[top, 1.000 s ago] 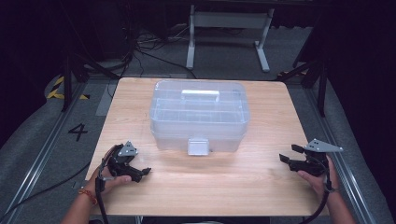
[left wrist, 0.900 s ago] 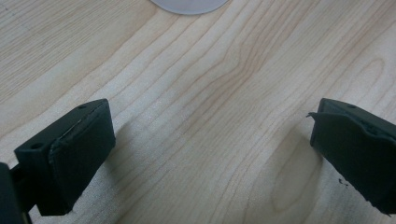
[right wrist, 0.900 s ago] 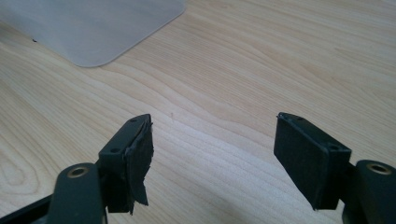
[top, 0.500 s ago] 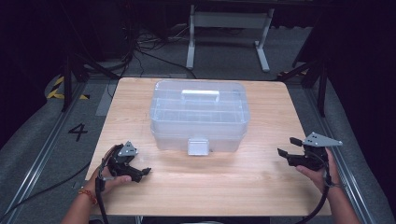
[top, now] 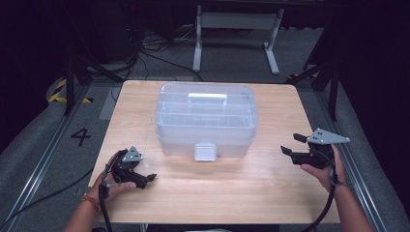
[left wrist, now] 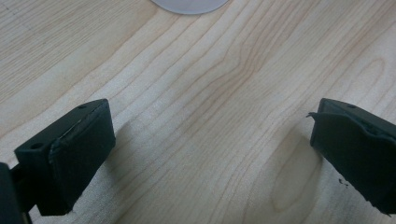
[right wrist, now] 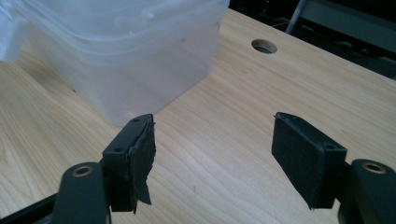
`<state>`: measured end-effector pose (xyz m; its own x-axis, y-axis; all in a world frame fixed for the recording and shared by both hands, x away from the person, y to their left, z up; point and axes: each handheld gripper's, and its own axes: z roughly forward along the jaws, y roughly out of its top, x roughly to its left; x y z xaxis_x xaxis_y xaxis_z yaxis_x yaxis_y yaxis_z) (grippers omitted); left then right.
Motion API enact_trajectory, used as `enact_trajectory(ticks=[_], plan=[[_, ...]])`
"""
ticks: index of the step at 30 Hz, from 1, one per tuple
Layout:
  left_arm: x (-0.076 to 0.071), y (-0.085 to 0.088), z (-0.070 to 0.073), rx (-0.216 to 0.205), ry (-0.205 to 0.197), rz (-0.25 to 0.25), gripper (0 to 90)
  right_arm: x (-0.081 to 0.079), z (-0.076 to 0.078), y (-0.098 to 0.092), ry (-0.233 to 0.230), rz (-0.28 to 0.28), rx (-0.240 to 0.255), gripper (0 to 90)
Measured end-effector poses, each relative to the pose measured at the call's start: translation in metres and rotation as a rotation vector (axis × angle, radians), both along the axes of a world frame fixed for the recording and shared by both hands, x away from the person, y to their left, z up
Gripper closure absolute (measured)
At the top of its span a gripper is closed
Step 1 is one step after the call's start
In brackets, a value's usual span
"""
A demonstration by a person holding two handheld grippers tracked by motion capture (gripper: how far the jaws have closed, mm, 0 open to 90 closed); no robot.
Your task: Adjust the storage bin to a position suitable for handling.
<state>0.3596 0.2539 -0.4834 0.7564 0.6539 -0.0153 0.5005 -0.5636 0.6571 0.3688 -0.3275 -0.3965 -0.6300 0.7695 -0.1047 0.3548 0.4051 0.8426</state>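
So you've got the desk (top: 145,104) with the clear storage box (top: 205,121) sitting mid-desk, long axis running left-right, latch (top: 205,151) facing you. Looks like the approach step: your right gripper (top: 293,145) hangs off the box's right end, jaws wide and empty; left gripper (top: 145,180) is wide too, parked on the desk. Next you'd need to line up on that latch.

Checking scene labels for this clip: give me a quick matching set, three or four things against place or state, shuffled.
Things:
1. clear storage box
2. box latch
3. left gripper
4. right gripper

Places/states:
a. open, low over the table's near left part
b. white tab on the box's near side
c. middle of the table, lid on
d. open, raised at the table's right edge

Pairs: 1-c, 2-b, 3-a, 4-d
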Motion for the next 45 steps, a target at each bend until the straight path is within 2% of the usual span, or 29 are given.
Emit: enact_trajectory(ticks=[11, 22, 40, 45], plan=[[0.000, 0.000, 0.000, 0.000, 0.005, 0.003, 0.4, 0.005, 0.023, 0.017, -0.052, 0.025, 0.004, 32.3], [0.000, 0.000, 0.000, -0.002, 0.007, 0.005, 0.4, 0.018, 0.036, 0.030, -0.065, 0.042, 0.017, 31.8], [-0.001, 0.000, 0.000, -0.003, 0.008, 0.006, 0.4, 0.031, 0.053, 0.058, -0.092, 0.095, -0.010, 31.6], [-0.001, 0.000, 0.000, -0.003, 0.007, 0.006, 0.4, 0.036, 0.062, 0.064, -0.101, 0.107, 0.005, 31.2]])
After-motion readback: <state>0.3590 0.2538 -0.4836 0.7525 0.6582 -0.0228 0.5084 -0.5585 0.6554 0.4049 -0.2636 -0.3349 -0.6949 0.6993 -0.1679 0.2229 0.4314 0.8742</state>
